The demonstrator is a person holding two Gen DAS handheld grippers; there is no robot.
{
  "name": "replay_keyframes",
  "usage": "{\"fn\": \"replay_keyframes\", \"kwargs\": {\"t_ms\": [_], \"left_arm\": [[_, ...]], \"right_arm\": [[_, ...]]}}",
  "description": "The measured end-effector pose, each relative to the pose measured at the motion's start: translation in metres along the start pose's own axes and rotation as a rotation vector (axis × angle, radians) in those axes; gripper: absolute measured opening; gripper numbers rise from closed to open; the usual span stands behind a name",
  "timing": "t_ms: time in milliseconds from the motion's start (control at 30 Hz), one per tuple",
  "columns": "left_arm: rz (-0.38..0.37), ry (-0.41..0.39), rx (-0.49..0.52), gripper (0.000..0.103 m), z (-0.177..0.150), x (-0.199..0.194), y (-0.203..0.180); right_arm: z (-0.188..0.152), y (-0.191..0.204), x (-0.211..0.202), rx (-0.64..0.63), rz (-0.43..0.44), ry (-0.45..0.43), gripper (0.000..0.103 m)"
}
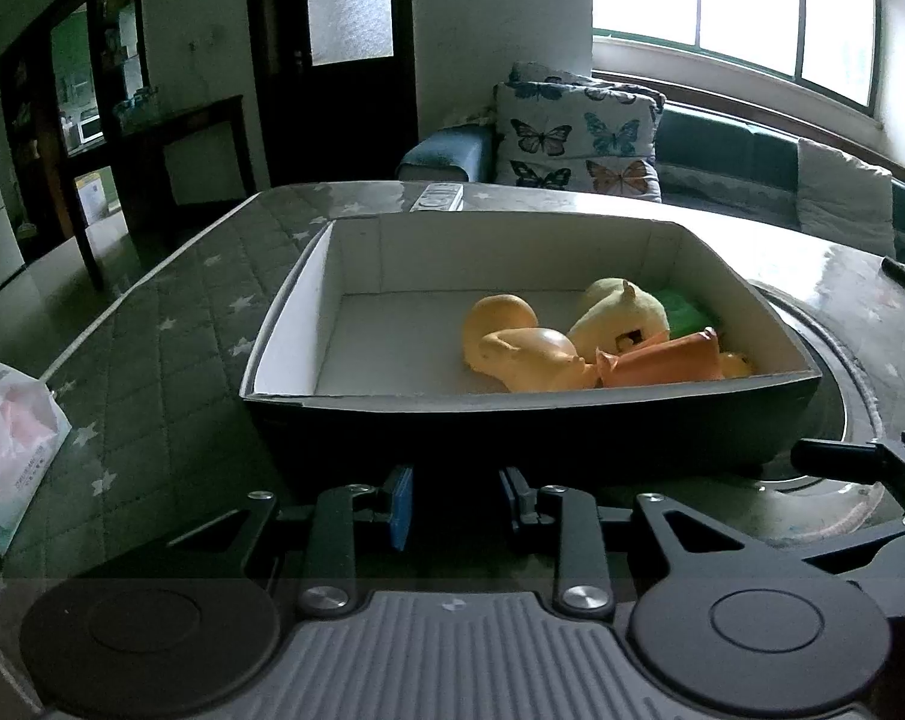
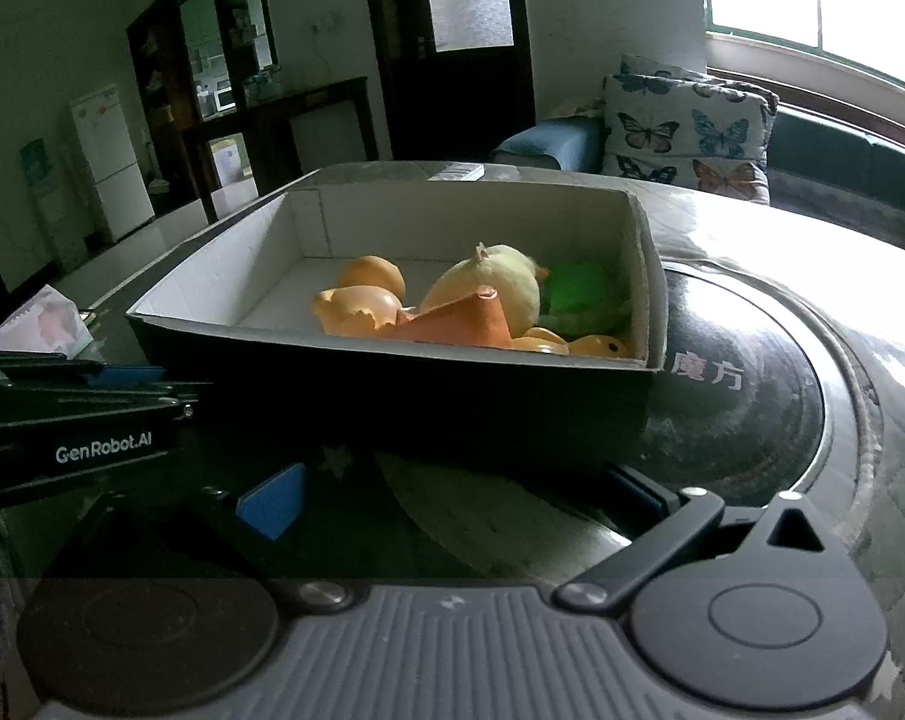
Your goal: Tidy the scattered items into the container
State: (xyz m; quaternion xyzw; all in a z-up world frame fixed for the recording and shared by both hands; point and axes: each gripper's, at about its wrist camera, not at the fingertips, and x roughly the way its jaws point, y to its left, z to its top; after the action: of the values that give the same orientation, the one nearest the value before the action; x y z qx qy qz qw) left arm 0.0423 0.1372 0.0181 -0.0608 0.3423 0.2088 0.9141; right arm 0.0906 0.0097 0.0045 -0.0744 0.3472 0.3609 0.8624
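A dark box with a white inside [image 1: 512, 438] [image 2: 392, 402] stands on the quilted table. In it lie a yellow rubber toy [image 1: 524, 354] [image 2: 362, 303], a pale plush [image 1: 623, 312] [image 2: 494, 285], a green soft item [image 1: 686, 307] [image 2: 578, 294] and an orange piece [image 1: 662, 363] [image 2: 458, 321]. My left gripper [image 1: 458, 501] is open just before the box's near wall, with nothing between its blue pads. My right gripper [image 2: 452, 498] stands wide open and empty, low in front of the box's right corner. The left gripper [image 2: 92, 414] also shows at the left of the right wrist view.
A tissue pack [image 1: 8, 450] [image 2: 41, 324] lies left of the box. Behind the box lies a remote control [image 1: 437, 198] [image 2: 455, 171]. A round black plate [image 2: 740, 396] is set in the table right of the box. A sofa with a butterfly cushion [image 1: 578, 138] stands behind.
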Motion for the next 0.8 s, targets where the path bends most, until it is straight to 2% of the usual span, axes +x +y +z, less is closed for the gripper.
{"fn": "replay_keyframes", "kwargs": {"t_ms": [800], "left_arm": [[0.002, 0.023, -0.009, 0.032, 0.001, 0.007, 0.003]], "right_arm": [[0.005, 0.005, 0.012, -0.009, 0.015, 0.010, 0.103]]}}
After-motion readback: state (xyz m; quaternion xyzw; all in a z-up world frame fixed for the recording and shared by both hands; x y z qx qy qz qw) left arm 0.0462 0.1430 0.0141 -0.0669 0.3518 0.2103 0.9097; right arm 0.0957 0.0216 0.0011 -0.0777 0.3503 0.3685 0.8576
